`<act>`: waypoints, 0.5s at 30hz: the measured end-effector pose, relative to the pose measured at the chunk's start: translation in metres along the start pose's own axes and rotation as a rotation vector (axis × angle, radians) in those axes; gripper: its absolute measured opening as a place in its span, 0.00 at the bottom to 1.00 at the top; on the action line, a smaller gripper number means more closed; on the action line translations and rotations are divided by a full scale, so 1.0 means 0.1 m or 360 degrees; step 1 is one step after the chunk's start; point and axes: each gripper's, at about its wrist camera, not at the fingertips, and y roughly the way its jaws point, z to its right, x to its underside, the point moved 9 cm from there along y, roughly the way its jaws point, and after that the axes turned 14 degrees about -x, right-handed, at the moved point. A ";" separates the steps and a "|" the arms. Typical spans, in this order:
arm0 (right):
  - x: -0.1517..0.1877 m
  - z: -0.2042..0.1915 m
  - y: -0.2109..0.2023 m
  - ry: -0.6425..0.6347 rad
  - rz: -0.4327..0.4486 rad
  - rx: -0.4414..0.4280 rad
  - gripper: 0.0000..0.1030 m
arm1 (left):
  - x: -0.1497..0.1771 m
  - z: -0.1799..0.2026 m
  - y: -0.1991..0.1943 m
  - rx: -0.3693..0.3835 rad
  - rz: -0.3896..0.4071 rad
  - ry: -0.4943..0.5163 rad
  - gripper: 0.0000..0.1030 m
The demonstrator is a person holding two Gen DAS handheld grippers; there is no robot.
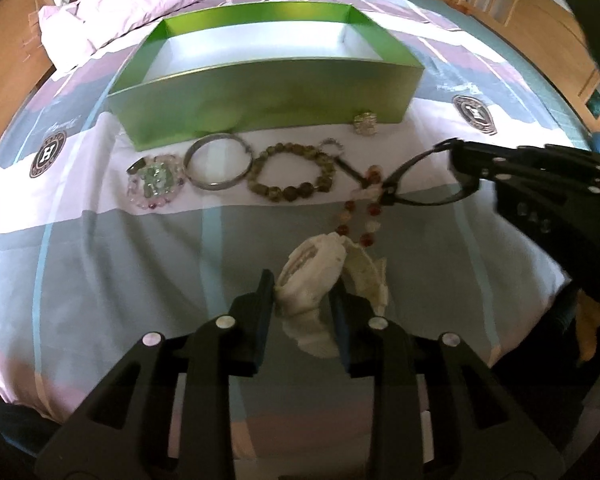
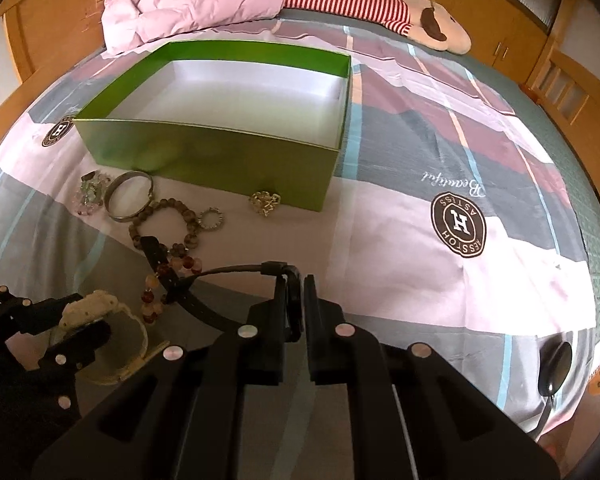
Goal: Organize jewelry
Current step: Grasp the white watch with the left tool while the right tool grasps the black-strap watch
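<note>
Seemingly cream, chunky watch (image 1: 312,276) between fingers (image 1: 265,292).

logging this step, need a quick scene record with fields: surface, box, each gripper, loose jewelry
surface: bed with patchwork sheet
box: green box, open, nothing seen inside
left gripper: a cream watch between its jaws; whether the pads press on it is unclear
right gripper: shut on a black watch, strap trailing over the sheet
loose jewelry: silver bangle, brown bead bracelet, pale pink bead bracelet, red and cream bead bracelet, small ring of beads, gold brooch, all outside the box
</note>
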 end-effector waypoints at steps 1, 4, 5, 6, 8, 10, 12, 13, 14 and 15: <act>0.01 0.00 0.01 0.0001 -0.0001 0.0000 0.09 | 0.00 -0.05 0.03 -0.0031 -0.0010 -0.0017 0.26; 0.02 0.01 0.03 0.0008 -0.0005 -0.0004 0.09 | -0.05 -0.15 -0.02 -0.0024 0.0019 -0.0064 0.39; 0.02 0.00 0.04 0.0011 -0.0005 -0.0004 0.09 | -0.10 -0.15 -0.07 -0.0026 0.0055 -0.0057 0.49; 0.01 0.00 0.04 0.0015 -0.0003 -0.0007 0.09 | -0.14 -0.12 -0.11 -0.0020 0.0082 -0.0047 0.52; 0.00 -0.01 0.01 0.0016 0.0008 -0.0012 0.09 | -0.21 -0.02 -0.18 0.0039 0.0114 -0.0022 0.52; -0.01 -0.01 -0.02 0.0018 0.0021 -0.0020 0.09 | -0.27 0.15 -0.19 0.0101 0.0127 0.0022 0.52; -0.02 -0.01 -0.05 0.0026 0.0030 -0.0021 0.09 | -0.30 0.30 -0.15 0.0126 0.0124 0.0073 0.52; -0.02 0.00 -0.06 0.0029 0.0033 -0.0020 0.09 | -0.30 0.37 -0.11 0.0146 0.0106 0.0090 0.51; -0.02 0.00 -0.07 0.0033 0.0035 -0.0022 0.09 | -0.29 0.41 -0.09 0.0171 0.0094 0.0097 0.51; -0.02 0.01 -0.08 0.0035 0.0036 -0.0026 0.09 | -0.28 0.46 -0.06 0.0189 0.0082 0.0102 0.47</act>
